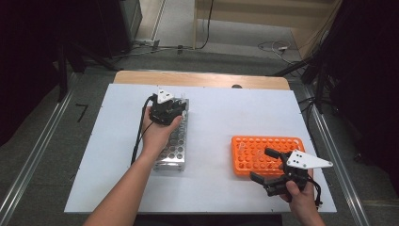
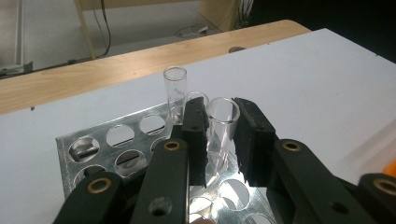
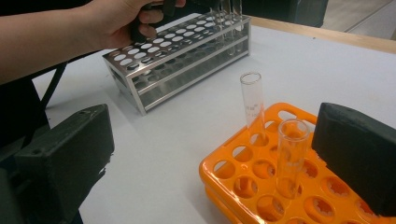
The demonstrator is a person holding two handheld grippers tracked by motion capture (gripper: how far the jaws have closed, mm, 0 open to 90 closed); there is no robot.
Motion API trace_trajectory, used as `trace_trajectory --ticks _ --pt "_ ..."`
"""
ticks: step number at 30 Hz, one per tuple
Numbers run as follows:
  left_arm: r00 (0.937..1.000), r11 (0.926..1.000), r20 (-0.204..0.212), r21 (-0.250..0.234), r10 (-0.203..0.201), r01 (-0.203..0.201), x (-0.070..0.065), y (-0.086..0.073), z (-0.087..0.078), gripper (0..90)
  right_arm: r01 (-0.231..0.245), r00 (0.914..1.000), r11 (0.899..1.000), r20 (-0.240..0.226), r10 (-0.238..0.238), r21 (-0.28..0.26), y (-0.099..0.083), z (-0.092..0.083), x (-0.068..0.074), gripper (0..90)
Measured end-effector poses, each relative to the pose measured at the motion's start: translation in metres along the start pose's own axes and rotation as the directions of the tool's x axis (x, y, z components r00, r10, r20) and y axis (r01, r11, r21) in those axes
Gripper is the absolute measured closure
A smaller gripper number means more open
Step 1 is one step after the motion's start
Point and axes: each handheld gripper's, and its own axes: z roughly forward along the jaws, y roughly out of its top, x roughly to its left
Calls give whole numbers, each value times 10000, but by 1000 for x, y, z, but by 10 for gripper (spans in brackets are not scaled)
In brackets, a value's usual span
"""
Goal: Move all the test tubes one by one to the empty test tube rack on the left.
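A white tabletop [image 1: 211, 122] on a wooden table leaves wide bare room between the two racks. A clear glass test tube [image 2: 222, 126] stands upright in the far end of the metal rack [image 2: 116, 149], pinched between the left gripper's [image 2: 219, 140] closed pads; two more tubes stand just beyond them. The right gripper [image 3: 210, 154] hangs wide open, holding nothing, over the near corner of the orange rack [image 3: 261, 186], where two tubes stand between its pads.

Beyond the jaws: rectangular white tabletop [image 1: 211, 122] edged with pale wood, grey concrete floor [image 1: 226, 61] strewn with black cables [image 1: 207, 23], dark surroundings.
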Motion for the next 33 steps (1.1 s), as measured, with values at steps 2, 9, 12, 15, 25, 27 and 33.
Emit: trace_trajectory --ticks 2,9,12,15,25,27,33 --pt "9999 10000 80 -2 -88 88 1 0 0 731 12 10000 10000 -16 -12 -6 0 0 -1 0" --pt "9995 9998 269 -104 -180 183 1 2 -6 549 -15 10000 10000 -2 15 3 0 1 -1 0" --pt "9985 9992 469 -270 -295 307 0 3 -11 461 -32 10000 10000 25 32 17 0 1 -1 0" --pt "9955 9981 861 -452 -387 428 -2 3 -19 348 -37 10000 10000 -25 37 31 1 2 -1 0" --pt "9882 9937 1469 -954 -444 588 -9 -5 -50 153 -97 9998 10000 152 97 5 5 1 -2 0" --pt "9871 9938 1545 -953 -413 565 -10 -7 -57 121 -69 9998 10000 188 69 -1 6 0 -2 0" --pt "9824 9918 1853 -1193 -235 462 -16 -13 -80 16 -89 9996 10000 278 89 -25 10 0 -4 0"
